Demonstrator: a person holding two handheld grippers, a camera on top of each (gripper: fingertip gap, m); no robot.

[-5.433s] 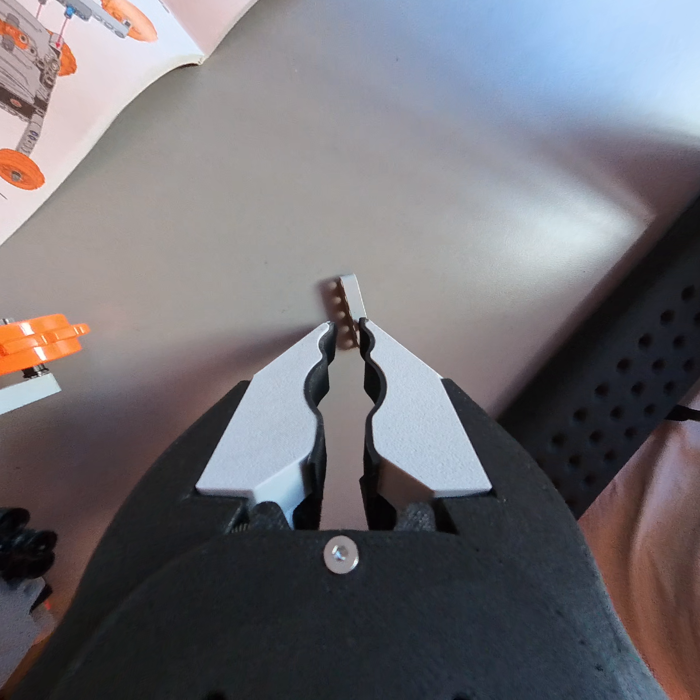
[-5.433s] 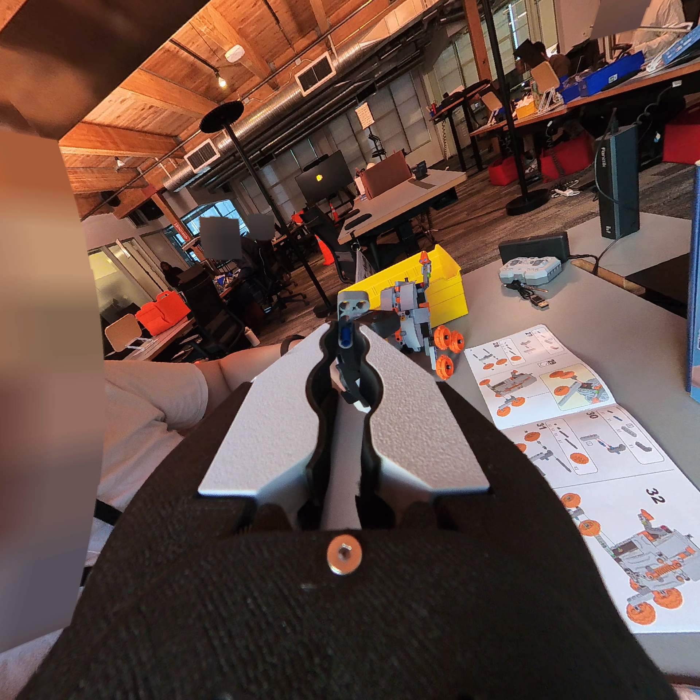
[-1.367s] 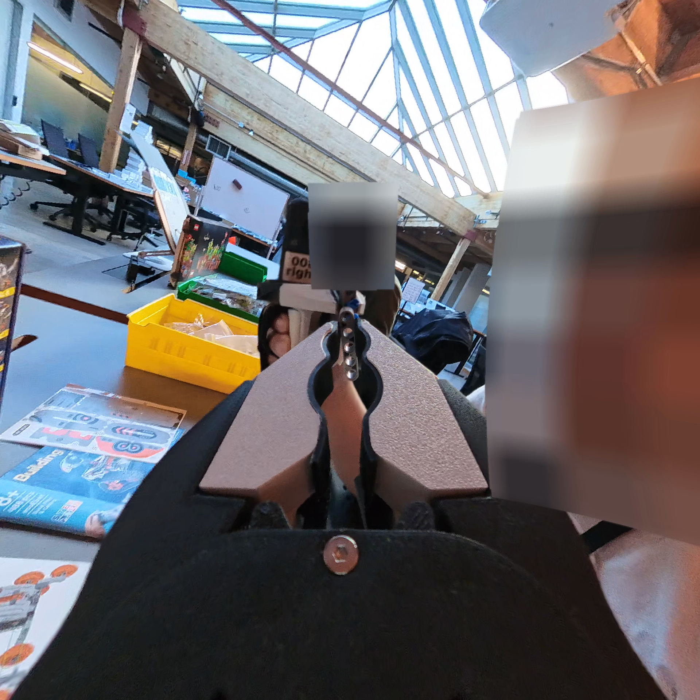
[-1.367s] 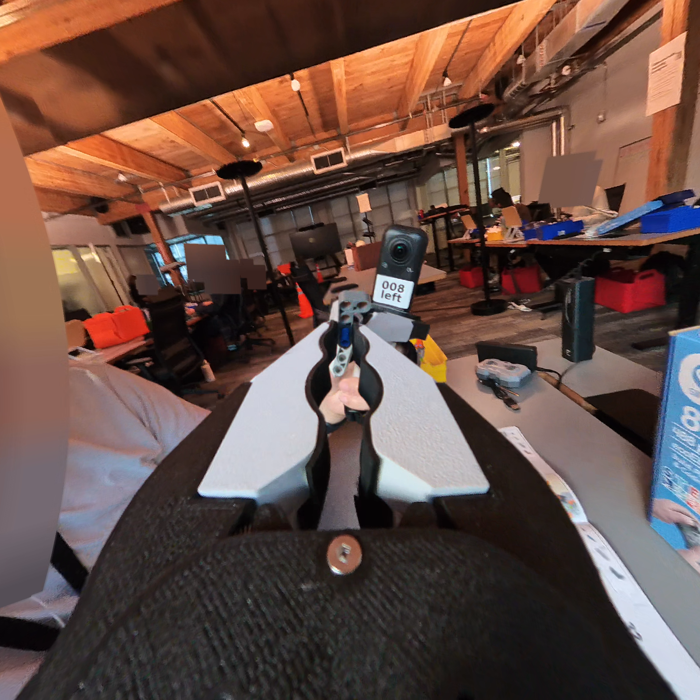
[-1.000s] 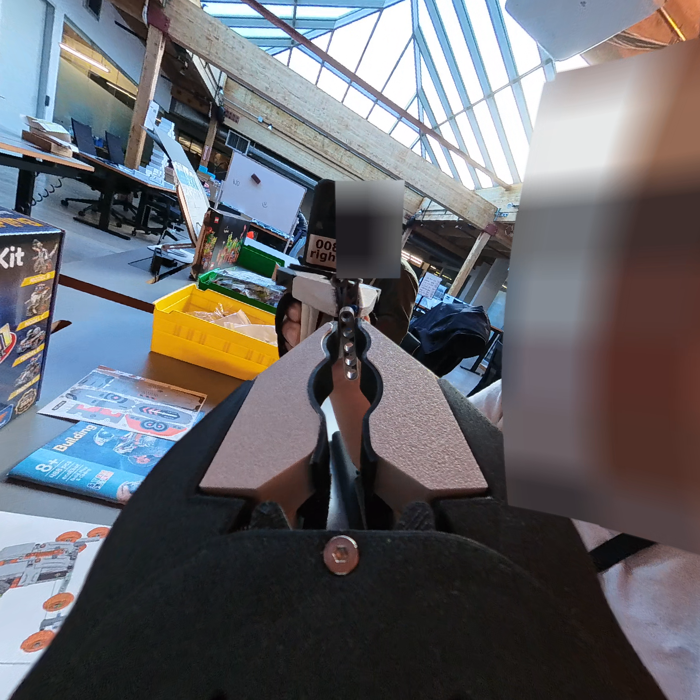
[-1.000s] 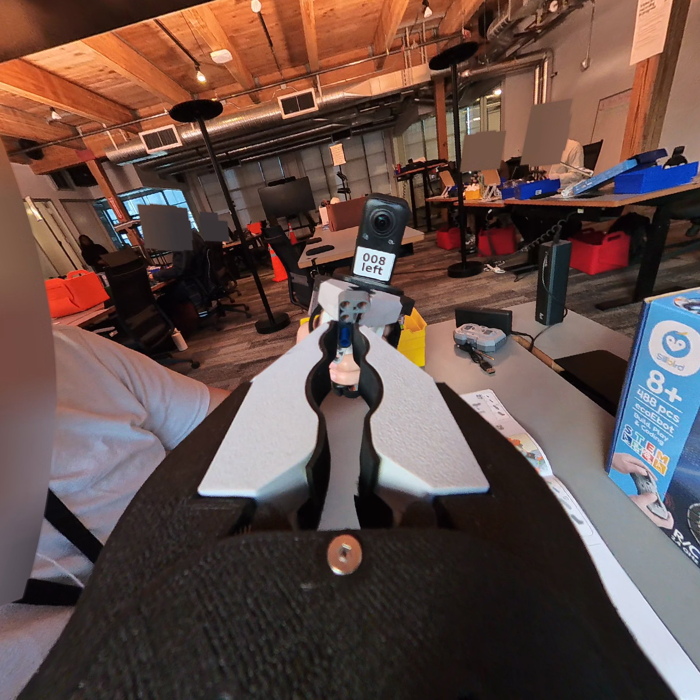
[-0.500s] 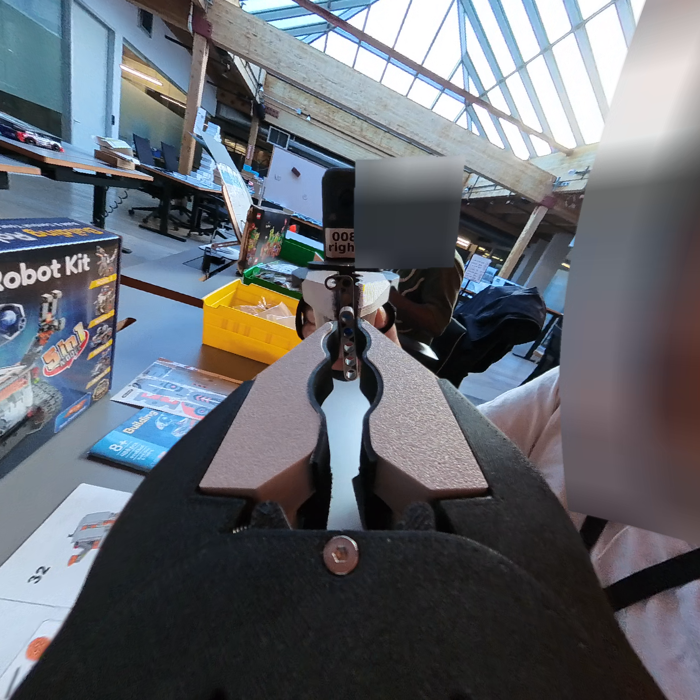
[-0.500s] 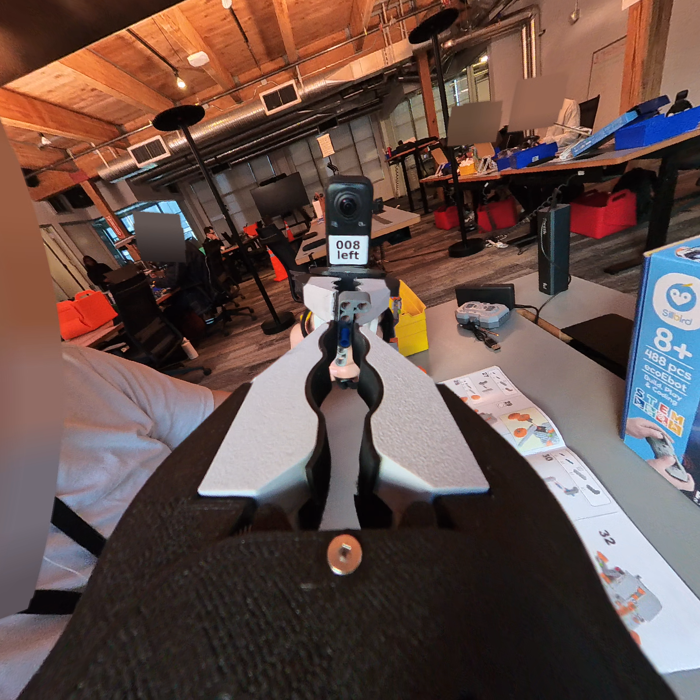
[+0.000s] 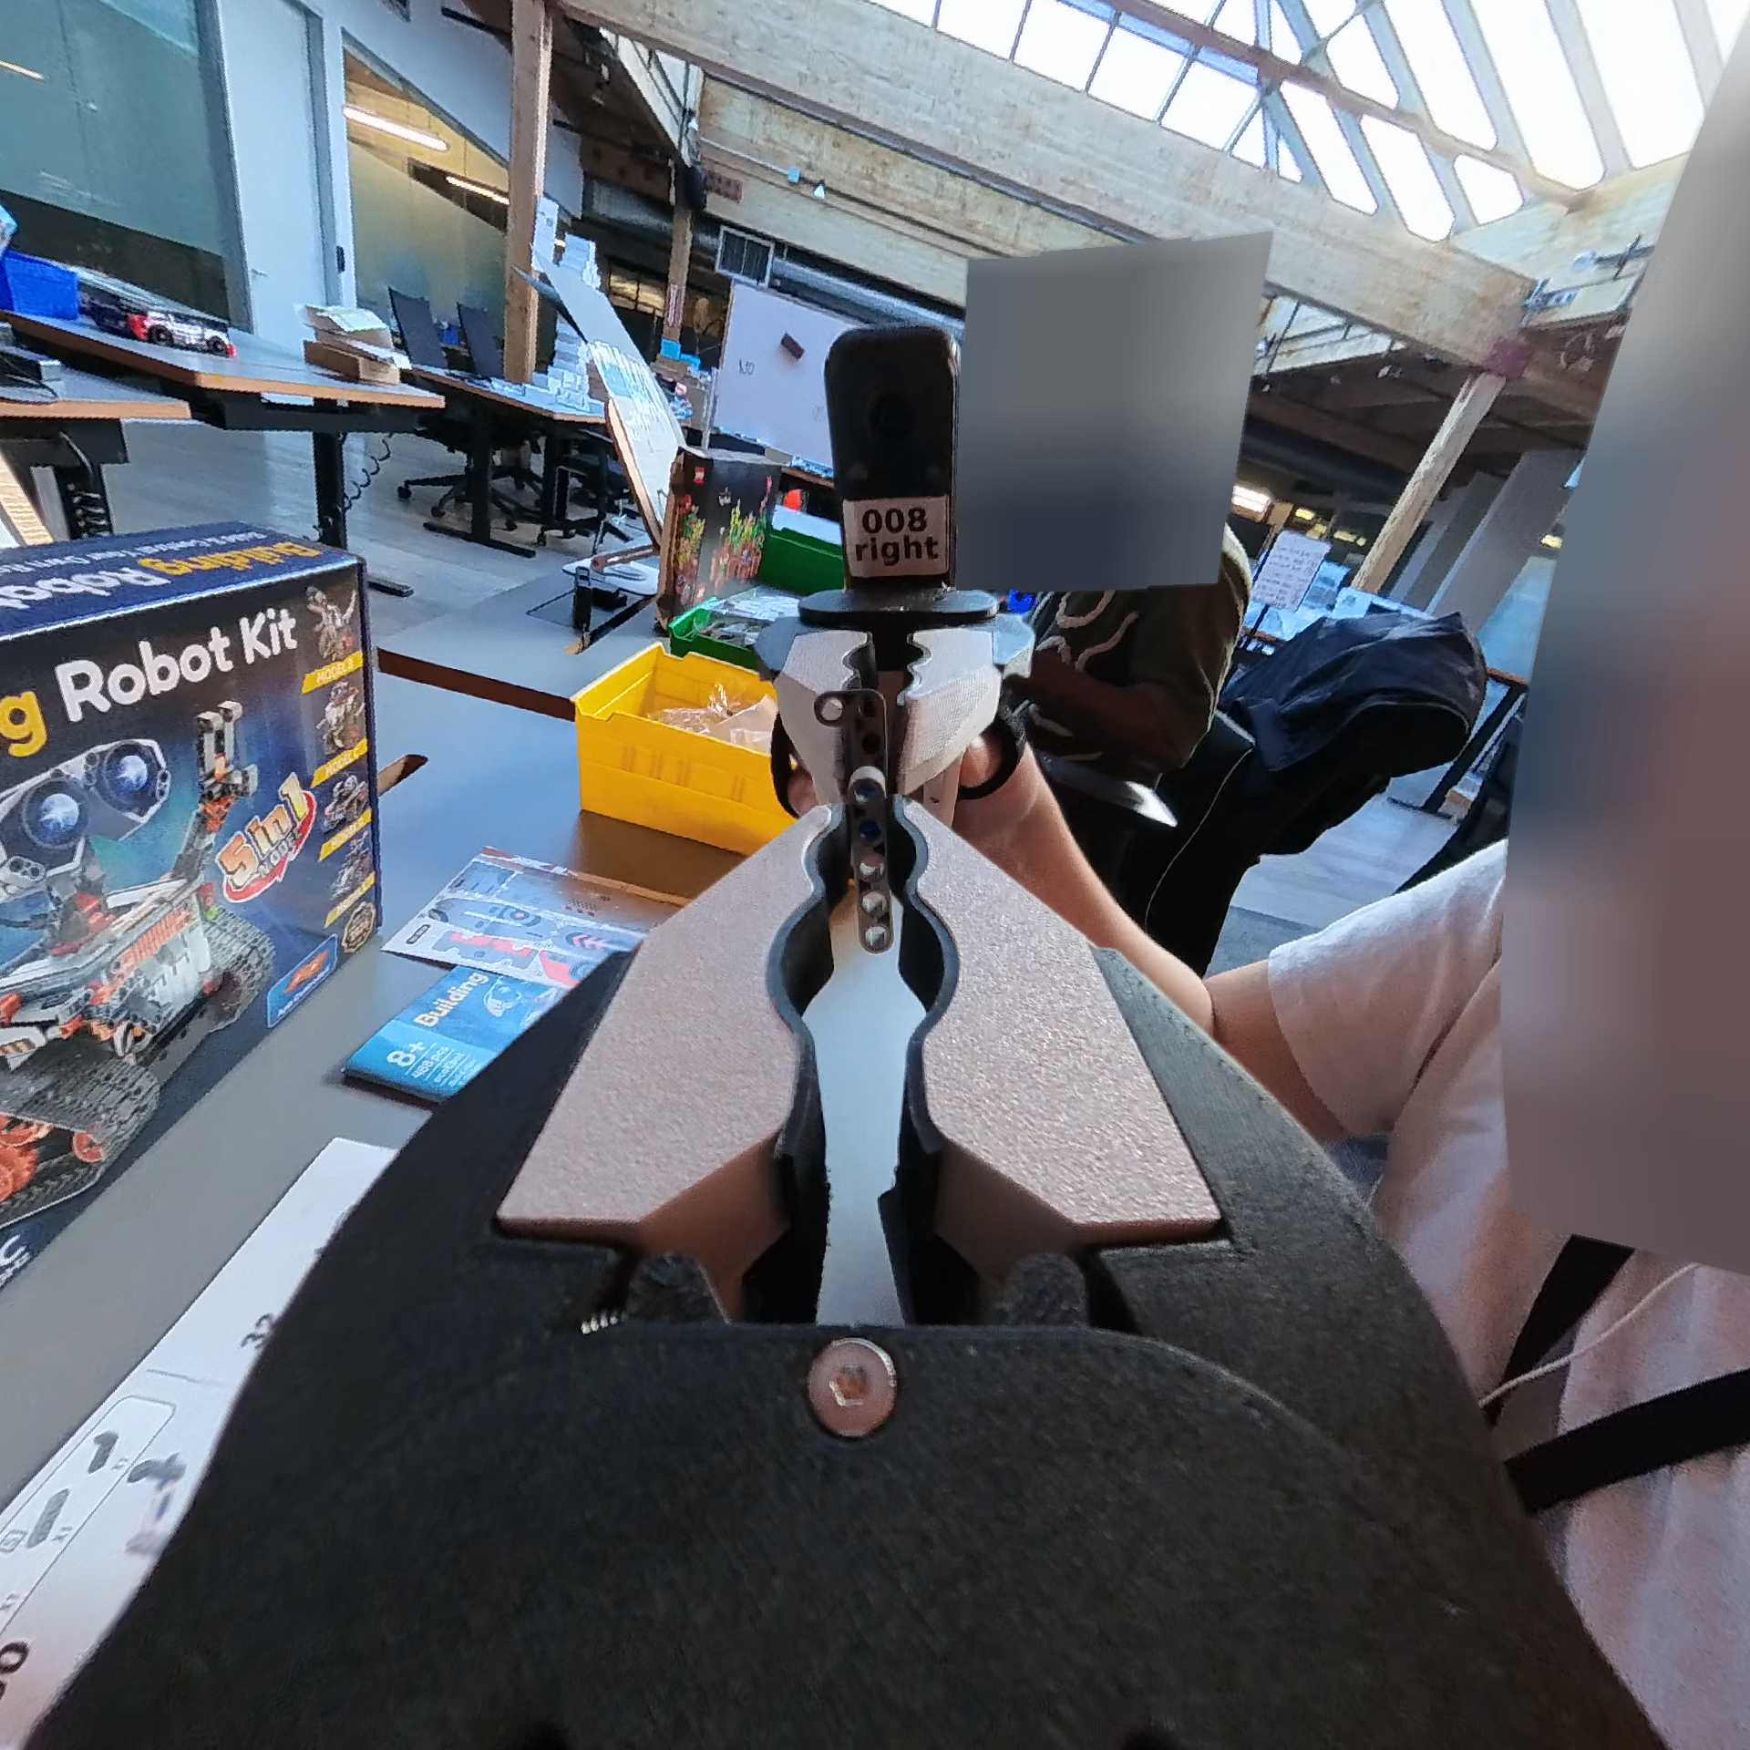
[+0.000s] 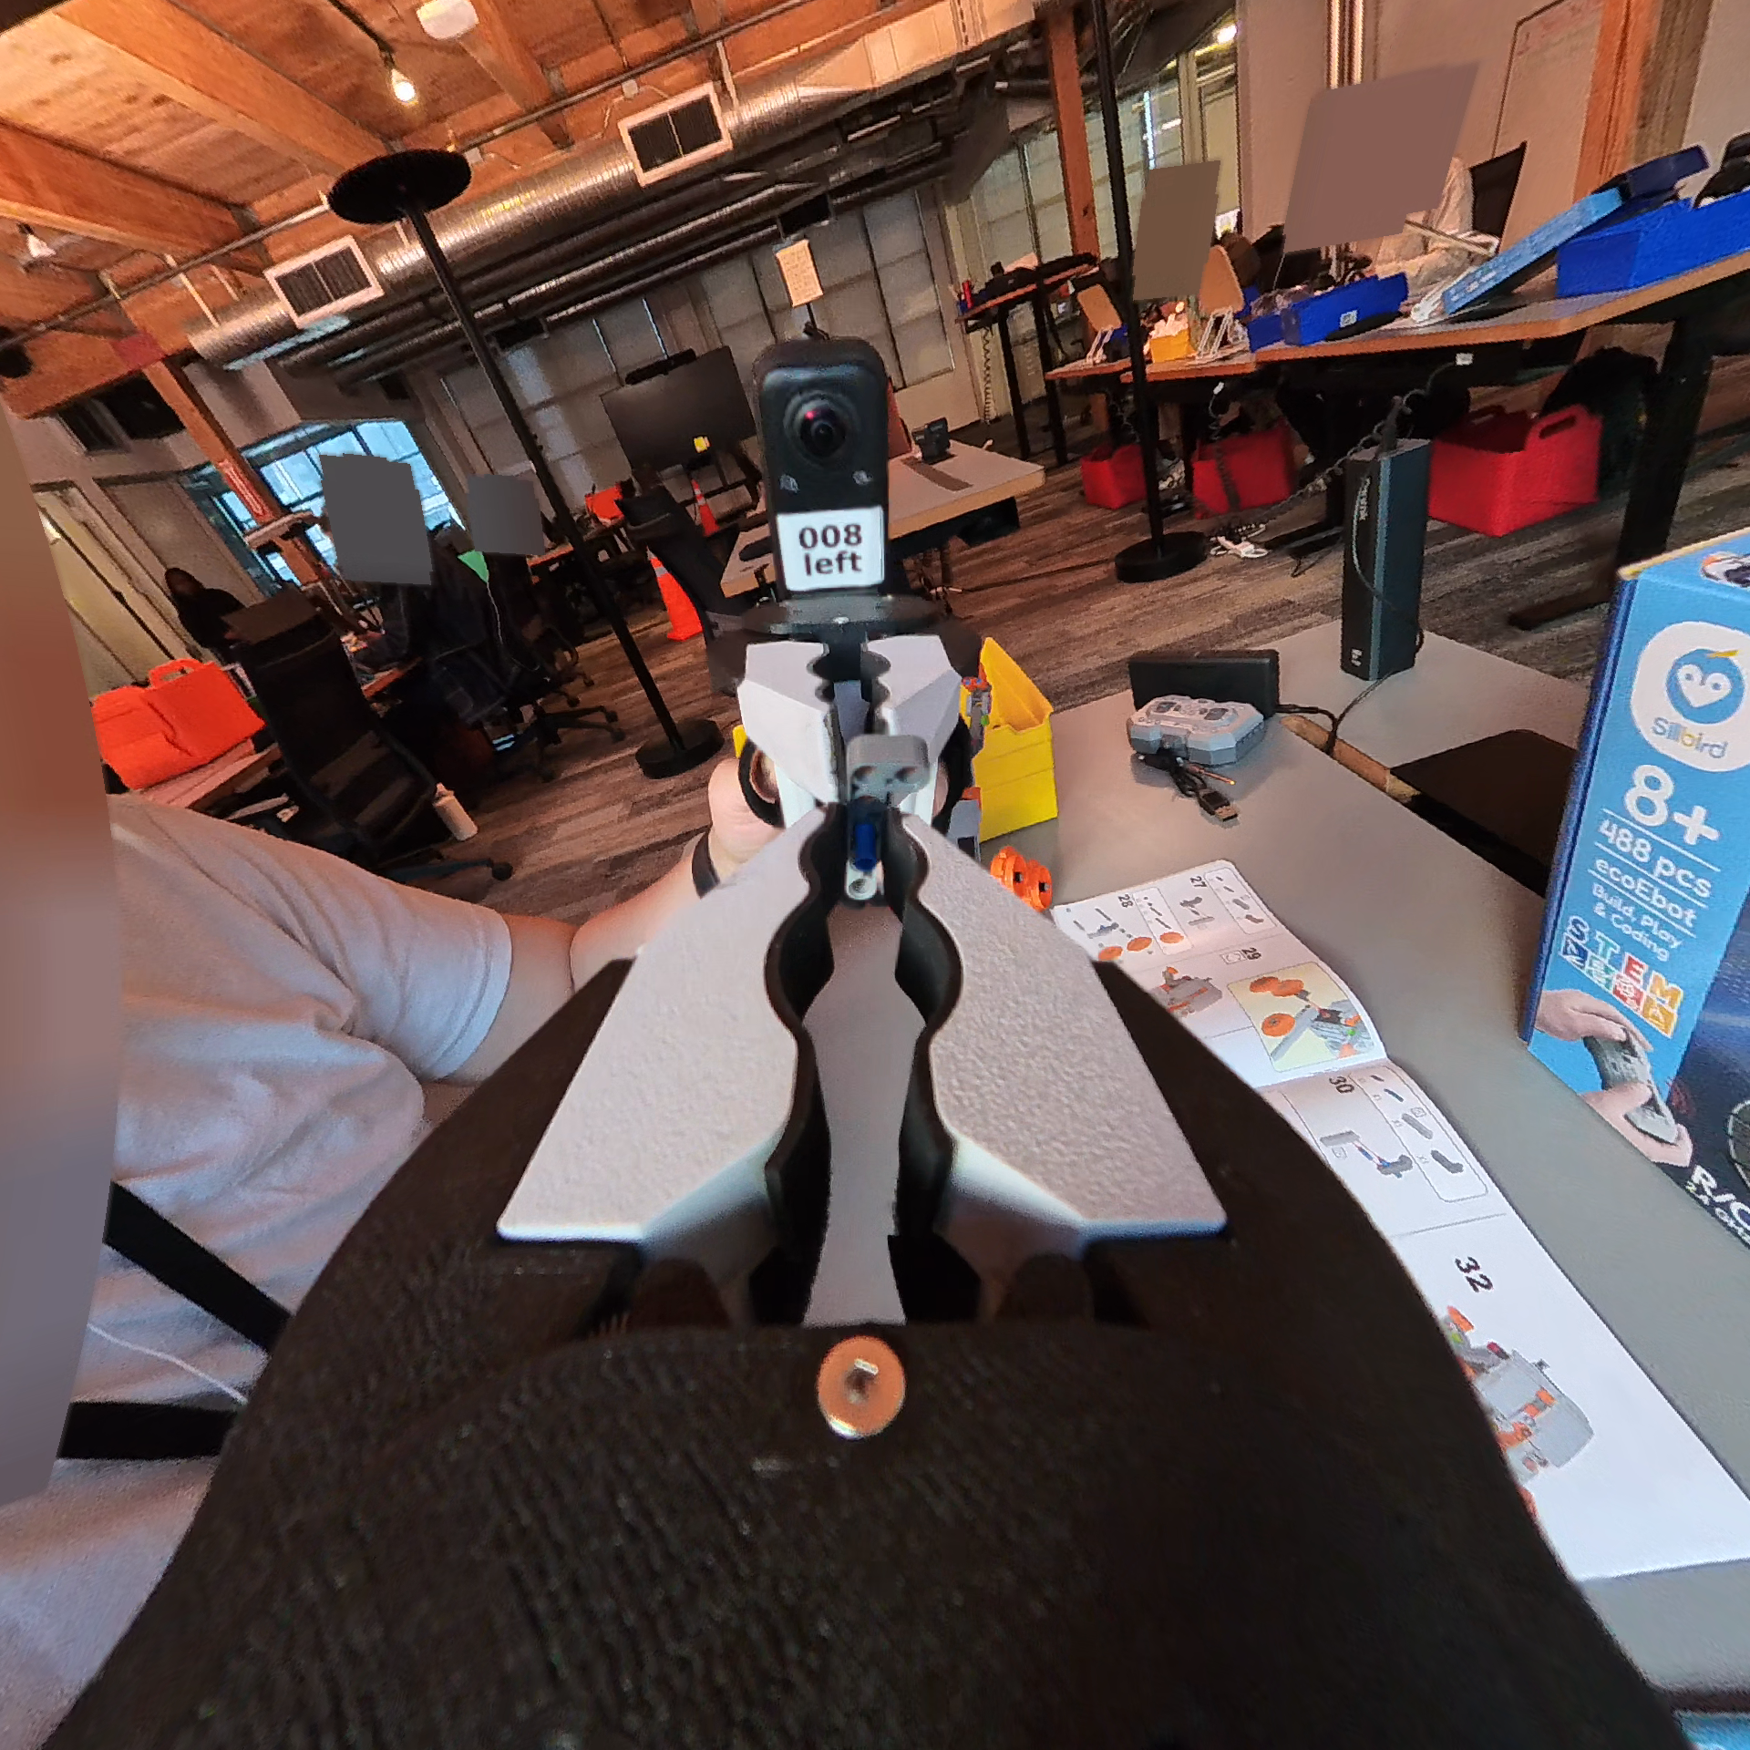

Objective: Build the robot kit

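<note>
Held nose to nose above the worktop (image 10: 1326, 833), the left claw (image 9: 866, 833) pinches a grey holed beam (image 9: 869, 885) upright while the right claw (image 10: 866, 852) grips a blue-pinned connector piece (image 10: 876, 805), so their holes line up.

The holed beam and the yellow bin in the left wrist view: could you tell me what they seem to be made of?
Beam: probably hard moulded plastic, grey and smooth; its row of even round holes suggests this. The left tongs grip it.
Bin: likely rigid plastic, uniform glossy yellow with thick moulded walls.

Upright holed grey beam (image 9: 869, 881); blue-pinned piece (image 10: 866, 838)
</note>
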